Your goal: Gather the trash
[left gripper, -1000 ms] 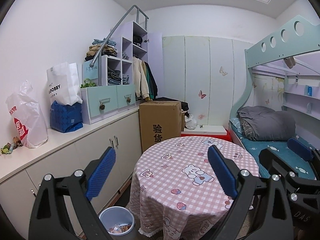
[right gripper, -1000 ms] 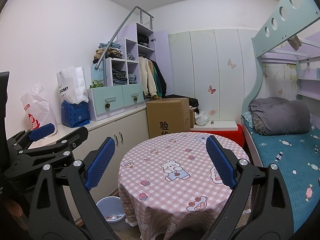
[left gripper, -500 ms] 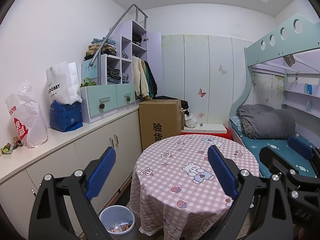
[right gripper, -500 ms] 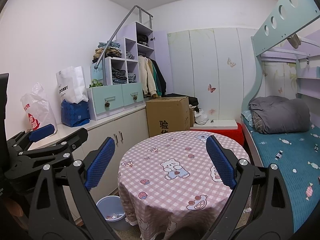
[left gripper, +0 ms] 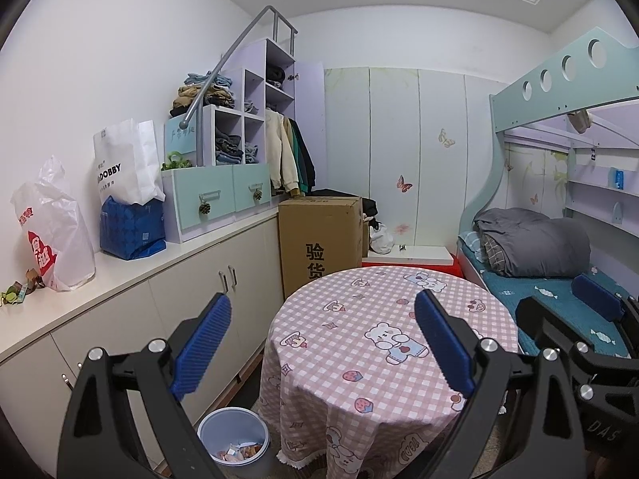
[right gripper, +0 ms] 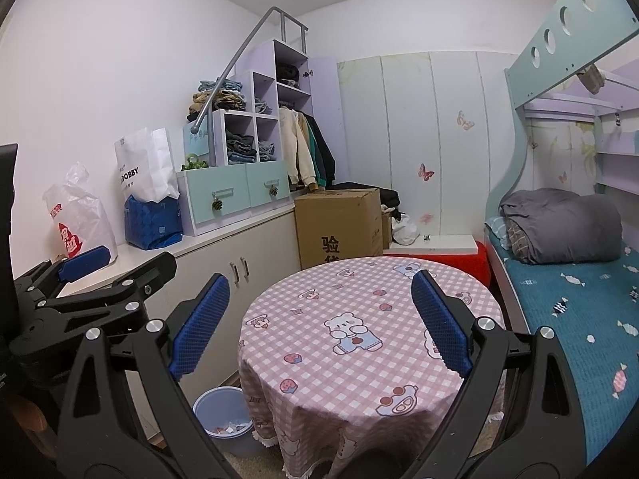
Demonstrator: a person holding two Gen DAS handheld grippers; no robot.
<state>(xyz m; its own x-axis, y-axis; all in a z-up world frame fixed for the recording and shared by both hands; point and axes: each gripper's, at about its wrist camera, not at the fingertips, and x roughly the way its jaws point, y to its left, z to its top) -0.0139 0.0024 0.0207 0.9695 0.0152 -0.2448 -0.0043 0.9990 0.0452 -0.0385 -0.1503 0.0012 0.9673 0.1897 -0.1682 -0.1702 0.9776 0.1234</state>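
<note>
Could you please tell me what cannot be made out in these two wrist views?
- Trash bin contents: both views, too small to identify.
- Small scraps on the counter: left wrist view, at the distorted edge; the left gripper hides them in the right wrist view.
- Floor under the table: tablecloth hides it.

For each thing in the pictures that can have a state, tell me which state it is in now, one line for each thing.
left claw: open, holding nothing.
right claw: open, holding nothing.
trash bin: on the floor beside the table, no lid, some scraps inside.
round table: covered by a checked cloth, nothing on top.
cardboard box: closed, upright.
two drawers: shut.
cabinet doors: shut.
grey quilt: folded on the bed.
</note>
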